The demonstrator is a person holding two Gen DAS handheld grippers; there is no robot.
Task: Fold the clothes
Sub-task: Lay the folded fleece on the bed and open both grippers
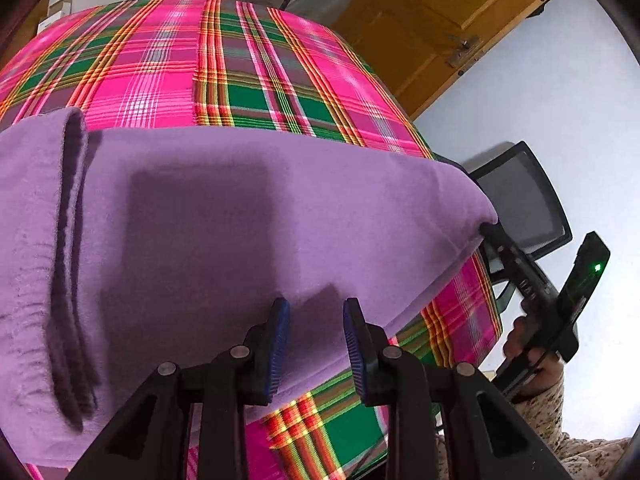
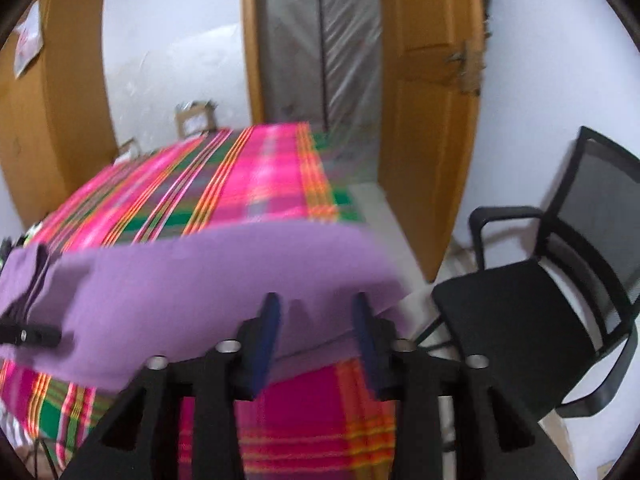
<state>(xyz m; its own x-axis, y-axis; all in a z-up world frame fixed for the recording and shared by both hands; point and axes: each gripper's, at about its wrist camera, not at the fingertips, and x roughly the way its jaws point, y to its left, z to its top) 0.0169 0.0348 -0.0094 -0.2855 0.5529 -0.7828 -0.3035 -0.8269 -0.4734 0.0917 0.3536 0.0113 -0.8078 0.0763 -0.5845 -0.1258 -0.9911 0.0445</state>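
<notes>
**Purple garment spread flat on the plaid table, both grippers open at its near edge**

Purple garment lies flat on the plaid tablecloth, which is the largest surface I see and covers the whole table; the garment spans its near side, reaching the near right corner. A dark-lined folded portion, perhaps a sleeve or neckline, sits at the garment's left end. Behind the table stand a wooden door and plastic sheeting; a black mesh chair stands right of the table, well apart from the cloth. My left gripper hovers over the garment's near hem, its blue-padded jaws parted with nothing between them. My right gripper is likewise spread, empty, above the hem near the right corner; this view is motion-blurred. From the left wrist camera, the right gripper's tip appears at the garment's far right corner, the person's hand on its handle; whether it touches the fabric I cannot tell.
</notes>
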